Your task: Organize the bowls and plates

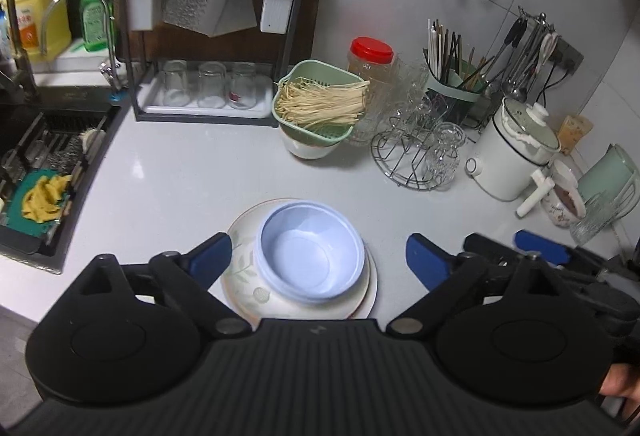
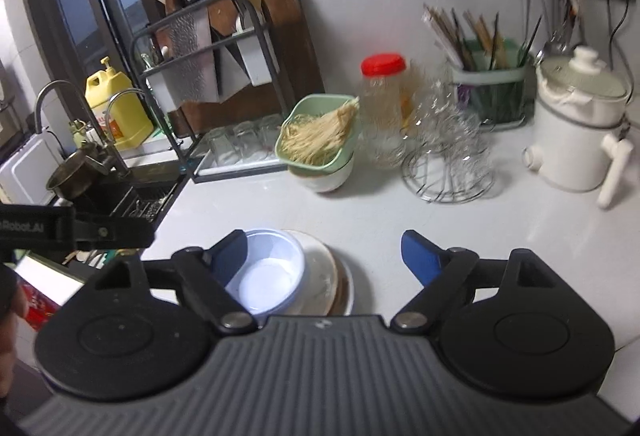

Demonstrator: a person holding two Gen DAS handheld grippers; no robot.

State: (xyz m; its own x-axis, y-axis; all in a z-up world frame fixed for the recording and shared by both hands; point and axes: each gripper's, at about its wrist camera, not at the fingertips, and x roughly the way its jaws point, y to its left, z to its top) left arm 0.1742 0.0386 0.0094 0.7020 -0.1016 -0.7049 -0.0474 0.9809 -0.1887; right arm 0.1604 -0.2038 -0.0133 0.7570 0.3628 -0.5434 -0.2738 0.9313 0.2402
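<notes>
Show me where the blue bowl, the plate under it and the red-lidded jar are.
blue bowl point(image 1: 310, 254): left wrist view, on its inner floor.
plate point(image 1: 240, 260): left wrist view, on its bare left rim with the leaf pattern.
red-lidded jar point(image 2: 383, 64): right wrist view, on the red lid.

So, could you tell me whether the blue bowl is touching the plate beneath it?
Touching: the left wrist view shows the blue bowl resting on the plate.

"Robot.AI" partly readable on black left gripper point(image 2: 76, 228), yellow jug point(image 1: 38, 0) label perhaps illegible
</notes>
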